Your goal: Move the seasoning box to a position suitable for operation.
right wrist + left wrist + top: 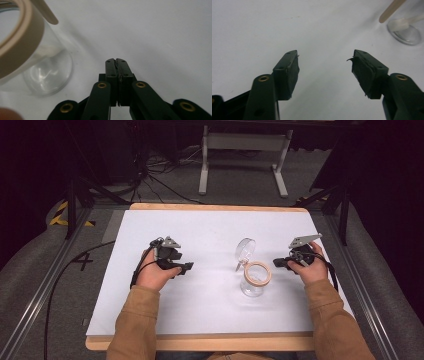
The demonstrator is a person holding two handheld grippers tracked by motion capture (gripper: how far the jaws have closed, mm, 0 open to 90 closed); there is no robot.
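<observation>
Glass jar [255, 282] stands upright on the white tabletop [200, 305], right of centre, its hinged lid [245, 249] swung open and tilted up behind the mouth; a tan ring [258, 273] runs round the rim, and the jar looks empty as far as the high view lets me judge. Right tool [278, 263] sits just beside the jar on its right, near but apart from the glass, with its two jaws pressed together on nothing; the right gripper view shows the jar [37, 62] close on its left and the closed tips [116, 65] aimed past it at bare tabletop. Left tool [186, 267] rests well apart on the jar's left, jaws spread wide with nothing between them, the pads [293, 72] facing empty white surface and the jar's base [404, 32] far off at the corner.

Judging from this, the step in hand is an approach to the open jar, with no contact yet; the lid stands up, so closing it seems the likely aim. The next move calls for one tool to steady the body while the other meets the lid's upper edge and tips it forward; the right tool would have to part its jaws first if it is to grip; glass is smooth and may slide or topple under a sideways push.
</observation>
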